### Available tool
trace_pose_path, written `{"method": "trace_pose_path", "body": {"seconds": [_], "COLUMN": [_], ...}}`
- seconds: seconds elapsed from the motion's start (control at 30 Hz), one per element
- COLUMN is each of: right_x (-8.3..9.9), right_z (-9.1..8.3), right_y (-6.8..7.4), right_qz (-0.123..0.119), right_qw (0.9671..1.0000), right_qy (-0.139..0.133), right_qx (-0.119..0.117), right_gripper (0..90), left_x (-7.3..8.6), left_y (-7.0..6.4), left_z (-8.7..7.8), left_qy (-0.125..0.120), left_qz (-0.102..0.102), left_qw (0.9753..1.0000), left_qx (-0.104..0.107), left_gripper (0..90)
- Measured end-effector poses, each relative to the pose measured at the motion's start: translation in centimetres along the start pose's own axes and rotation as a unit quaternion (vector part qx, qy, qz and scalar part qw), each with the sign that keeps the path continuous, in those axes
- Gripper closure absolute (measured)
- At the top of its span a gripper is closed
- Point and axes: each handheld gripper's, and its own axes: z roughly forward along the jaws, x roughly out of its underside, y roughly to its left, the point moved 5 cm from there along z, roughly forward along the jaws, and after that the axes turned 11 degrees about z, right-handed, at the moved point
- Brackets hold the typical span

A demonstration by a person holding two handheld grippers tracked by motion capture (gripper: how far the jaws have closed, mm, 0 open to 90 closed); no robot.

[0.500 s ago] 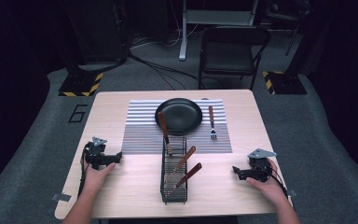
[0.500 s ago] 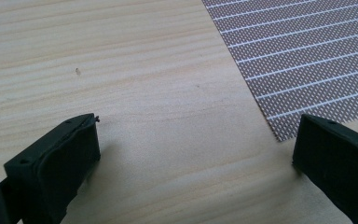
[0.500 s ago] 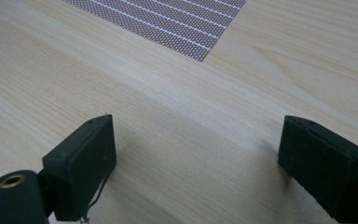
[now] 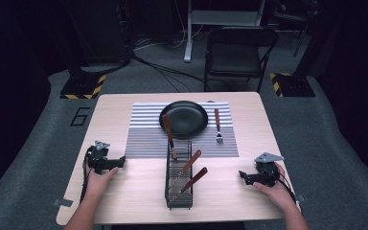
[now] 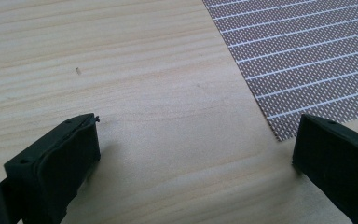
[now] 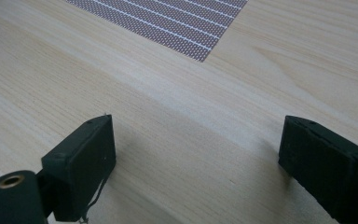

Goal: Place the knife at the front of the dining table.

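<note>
Resting as before with fingers spread wide and empty, left gripper [image 4: 117, 163] and right gripper [image 4: 244, 176] flanking untouched wire rack [image 4: 178, 179] on tabletop [image 4: 124, 191].

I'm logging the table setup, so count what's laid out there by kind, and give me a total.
Wooden-handled utensils: 4 (three in the wire rack, one fork on the mat)
Black plate: 1
Wire rack: 1
Striped placemat: 1
Total: 7

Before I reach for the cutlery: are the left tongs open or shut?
Open. In the left gripper view the left tongs stand with both jaws wide apart over bare table, nothing between them.
</note>
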Motion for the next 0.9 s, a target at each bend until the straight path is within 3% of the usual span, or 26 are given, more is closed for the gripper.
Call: {"method": "trace_pose_path", "body": {"seconds": [0.27,0.37,0.47,0.57,0.7,0.73,0.9], "right_x": [0.0,0.0,0.0,0.0,0.0,0.0,0.0], "right_z": [0.0,0.0,0.0,0.0,0.0,0.0,0.0], "right_y": [0.0,0.0,0.0,0.0,0.0,0.0,0.0], "right_qz": [0.0,0.0,0.0,0.0,0.0,0.0,0.0], "right_qw": [1.0,1.0,1.0,1.0,1.0,1.0,1.0], "right_qy": [0.0,0.0,0.0,0.0,0.0,0.0,0.0], "right_qx": [0.0,0.0,0.0,0.0,0.0,0.0,0.0], "right_gripper": [9.9,9.9,9.9,9.9,9.9,9.9,9.9], "left_x": [-0.1,-0.1,-0.1,-0.3,-0.5,-0.8,-1.8], "left_y": [-0.1,-0.1,0.0,0.0,0.0,0.0,-0.1], "left_z": [-0.1,-0.3,-0.8,-1.4,-2.1,-2.5,-3.9], "left_qy": [-0.01,-0.013,-0.002,0.001,0.004,-0.006,-0.022], "left_qz": [-0.004,-0.005,-0.007,-0.022,-0.021,-0.03,-0.037], "left_qw": [0.9999,0.9999,1.0,0.9997,0.9998,0.9995,0.999], "left_qx": [0.002,0.001,0.0,0.008,0.003,0.001,0.009], "left_gripper": [3.7,10.9,24.3,38.0,43.3,44.0,45.5]}}
